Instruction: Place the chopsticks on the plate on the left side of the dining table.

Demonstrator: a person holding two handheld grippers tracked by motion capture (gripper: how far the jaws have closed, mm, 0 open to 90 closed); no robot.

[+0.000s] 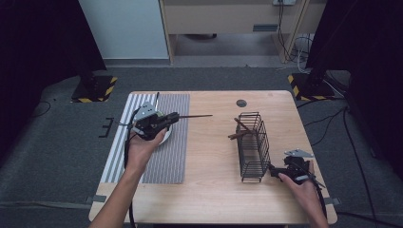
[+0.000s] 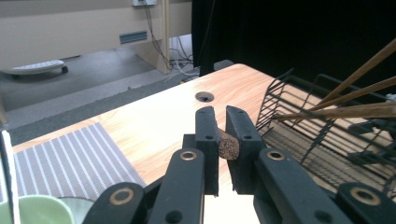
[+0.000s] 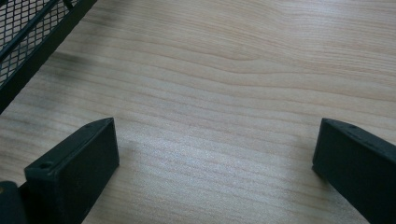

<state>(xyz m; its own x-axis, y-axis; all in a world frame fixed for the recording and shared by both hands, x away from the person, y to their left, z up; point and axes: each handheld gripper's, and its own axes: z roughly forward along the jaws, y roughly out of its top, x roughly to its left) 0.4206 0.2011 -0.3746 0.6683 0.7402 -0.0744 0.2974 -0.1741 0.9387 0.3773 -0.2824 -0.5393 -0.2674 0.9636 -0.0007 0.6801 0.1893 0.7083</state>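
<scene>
Gripping a chopstick, left claw (speckled butt visible); right claw wide.

1. The left forearm comes in from the near edge of the surface toward its left side, slanting up and slightly right.
2. The left hand cups its gripper from below.
3. The left gripper lies roughly level, pointing toward the right edge.
4. In the left gripper view its fingers stand almost together, pressed on a thin brown stick from both sides.
5. The right hand rests near the near right corner, wrist bent inward.
6. The right gripper points toward the left edge, low over the surface.
7. In the right gripper view its fingers stand wide apart with bare wood between them.
</scene>
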